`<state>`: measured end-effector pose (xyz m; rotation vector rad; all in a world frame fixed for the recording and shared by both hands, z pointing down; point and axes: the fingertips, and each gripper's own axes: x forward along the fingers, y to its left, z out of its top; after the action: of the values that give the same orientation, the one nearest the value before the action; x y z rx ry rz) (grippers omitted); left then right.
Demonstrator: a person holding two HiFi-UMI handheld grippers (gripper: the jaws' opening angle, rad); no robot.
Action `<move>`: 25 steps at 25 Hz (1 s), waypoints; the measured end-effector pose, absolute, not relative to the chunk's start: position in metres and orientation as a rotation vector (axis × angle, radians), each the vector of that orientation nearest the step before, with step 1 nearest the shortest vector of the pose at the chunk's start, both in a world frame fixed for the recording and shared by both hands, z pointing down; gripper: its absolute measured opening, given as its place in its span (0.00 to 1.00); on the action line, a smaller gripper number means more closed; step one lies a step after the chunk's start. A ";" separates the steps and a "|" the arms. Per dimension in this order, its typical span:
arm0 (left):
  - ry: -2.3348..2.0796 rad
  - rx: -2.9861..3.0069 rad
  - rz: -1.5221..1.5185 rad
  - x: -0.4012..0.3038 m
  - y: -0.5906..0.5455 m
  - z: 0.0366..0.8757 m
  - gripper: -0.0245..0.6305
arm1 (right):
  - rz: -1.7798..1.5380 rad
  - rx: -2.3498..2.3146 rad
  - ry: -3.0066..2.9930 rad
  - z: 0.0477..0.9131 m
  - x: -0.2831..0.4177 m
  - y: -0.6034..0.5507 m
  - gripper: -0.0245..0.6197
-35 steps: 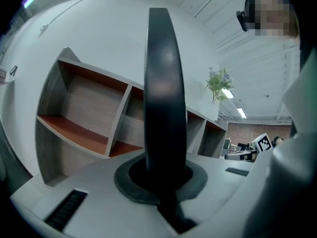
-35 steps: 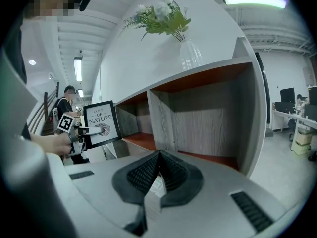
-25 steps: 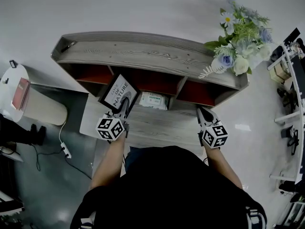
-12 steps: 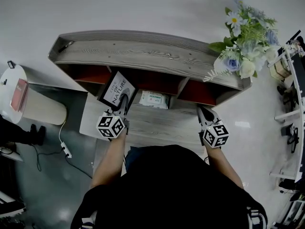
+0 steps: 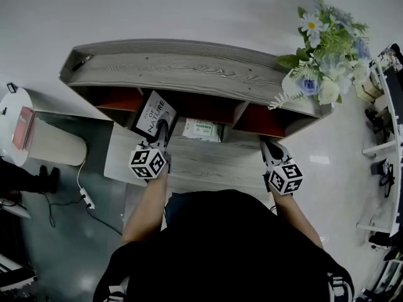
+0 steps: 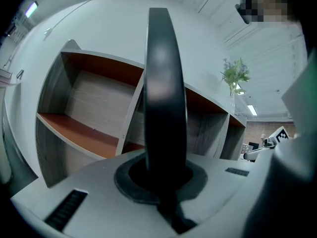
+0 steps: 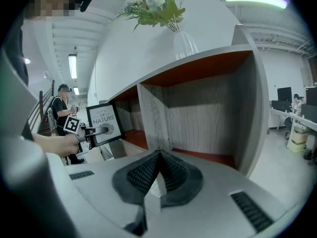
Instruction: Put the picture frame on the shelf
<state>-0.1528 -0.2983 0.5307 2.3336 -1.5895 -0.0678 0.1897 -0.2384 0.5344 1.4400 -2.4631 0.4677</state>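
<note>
left gripper (image 5: 164, 133) clamped tight on the picture frame (image 5: 153, 116), holding it tilted at the mouth of the shelf's (image 5: 189, 68) left compartment. right gripper (image 5: 269, 148) pinched together on nothing, over the right end of the lower ledge, facing the right compartment.

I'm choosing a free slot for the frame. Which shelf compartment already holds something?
The middle compartment: a white pack lies at its front; the left compartment and right compartment look bare.
</note>
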 end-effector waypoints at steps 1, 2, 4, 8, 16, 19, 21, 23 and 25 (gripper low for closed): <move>-1.588 2.333 -0.070 -0.152 -0.300 0.531 0.08 | 0.470 1.442 -2.460 0.535 0.191 -0.239 0.06; -1.588 2.333 -0.071 -0.151 -0.302 0.531 0.08 | 0.472 1.445 -2.457 0.536 0.192 -0.239 0.06; -1.589 2.332 -0.074 -0.150 -0.307 0.531 0.08 | 0.476 1.447 -2.451 0.537 0.193 -0.239 0.06; -1.623 2.317 -0.057 -0.153 -0.316 0.530 0.08 | 0.484 1.438 -2.452 0.540 0.188 -0.239 0.06; -1.638 2.278 -0.079 -0.150 -0.333 0.530 0.08 | 0.489 1.417 -2.456 0.542 0.180 -0.239 0.06; -1.653 2.269 -0.082 -0.150 -0.337 0.530 0.08 | 0.492 1.413 -2.457 0.542 0.178 -0.238 0.06; -1.663 2.266 -0.086 -0.149 -0.341 0.529 0.08 | 0.494 1.413 -2.456 0.542 0.178 -0.238 0.06; -1.669 2.262 -0.091 -0.149 -0.344 0.530 0.08 | 0.496 1.412 -2.456 0.543 0.178 -0.238 0.06; -1.677 2.258 -0.096 -0.148 -0.347 0.530 0.08 | 0.497 1.412 -2.456 0.544 0.179 -0.238 0.06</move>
<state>-0.1483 -0.3467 0.5296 2.2579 -1.6772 -0.0962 0.1790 -0.2382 0.5440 1.4117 -2.4564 0.4974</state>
